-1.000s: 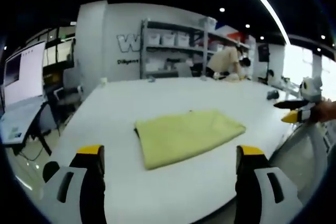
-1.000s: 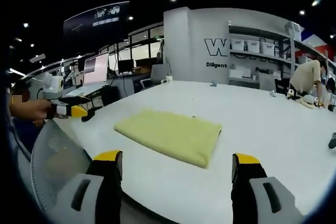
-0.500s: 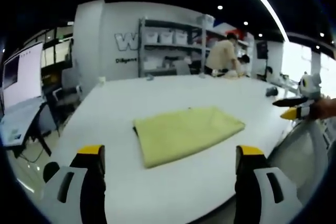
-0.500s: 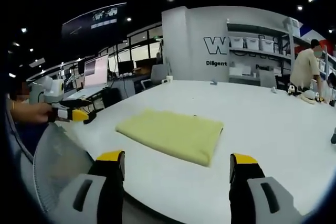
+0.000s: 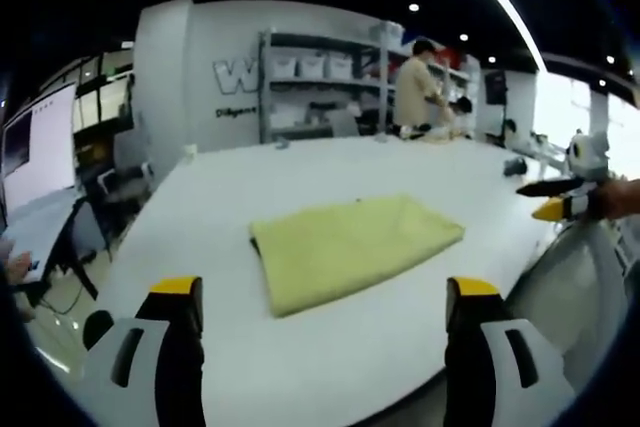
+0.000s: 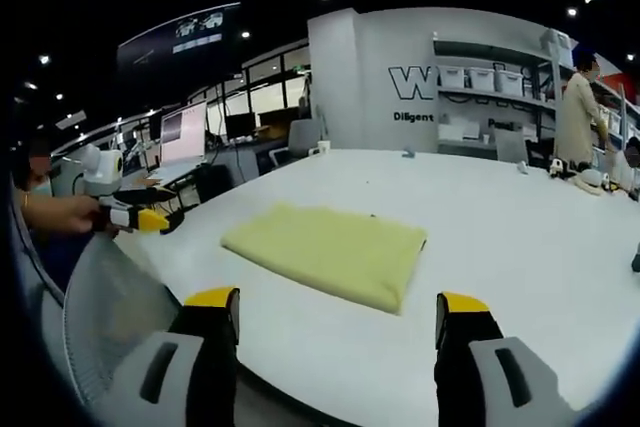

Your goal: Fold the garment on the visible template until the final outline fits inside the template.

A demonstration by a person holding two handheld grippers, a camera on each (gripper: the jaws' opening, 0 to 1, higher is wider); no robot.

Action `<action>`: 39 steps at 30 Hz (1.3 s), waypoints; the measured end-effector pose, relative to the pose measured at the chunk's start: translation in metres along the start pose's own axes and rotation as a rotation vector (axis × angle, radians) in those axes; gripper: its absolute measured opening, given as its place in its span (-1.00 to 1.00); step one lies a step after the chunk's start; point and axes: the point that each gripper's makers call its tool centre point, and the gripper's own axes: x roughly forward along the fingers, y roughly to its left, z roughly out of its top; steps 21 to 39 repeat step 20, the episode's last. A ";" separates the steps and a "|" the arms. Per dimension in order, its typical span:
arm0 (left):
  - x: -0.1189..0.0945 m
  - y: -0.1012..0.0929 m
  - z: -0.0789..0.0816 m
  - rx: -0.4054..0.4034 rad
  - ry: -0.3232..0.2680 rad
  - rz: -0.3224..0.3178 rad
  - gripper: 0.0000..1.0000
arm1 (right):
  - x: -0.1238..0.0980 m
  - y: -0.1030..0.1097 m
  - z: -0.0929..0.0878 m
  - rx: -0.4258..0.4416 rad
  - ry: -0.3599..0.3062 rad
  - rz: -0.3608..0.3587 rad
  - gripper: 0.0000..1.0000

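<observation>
Yellow garment point(image 5: 352, 250) lies folded mid-table point(image 5: 300, 367), well apart from both tools. Left gripper point(image 5: 318, 292) and right gripper point(image 6: 337, 302) jaws spread, empty. Judged finished: hold off, don't disturb edges.

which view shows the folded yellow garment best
The left gripper view: the folded pale yellow cloth garment lies centred on the white table, whole outline visible. The right gripper view also shows it whole, but more obliquely and off toward the left.
</observation>
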 end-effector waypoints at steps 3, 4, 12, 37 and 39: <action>0.000 -0.002 -0.001 0.000 0.009 -0.005 0.91 | 0.002 -0.003 -0.001 0.005 0.002 -0.004 0.57; 0.001 -0.003 -0.002 0.001 0.013 -0.010 0.91 | 0.002 -0.004 -0.001 0.020 0.002 -0.005 0.57; 0.001 -0.003 -0.004 0.020 0.031 -0.008 0.88 | 0.004 -0.003 -0.004 0.015 0.015 -0.006 0.53; 0.002 -0.003 -0.007 0.041 0.046 -0.019 0.86 | 0.006 -0.002 -0.007 0.001 0.033 -0.009 0.50; 0.002 -0.003 -0.007 0.041 0.046 -0.019 0.86 | 0.006 -0.002 -0.007 0.001 0.033 -0.009 0.50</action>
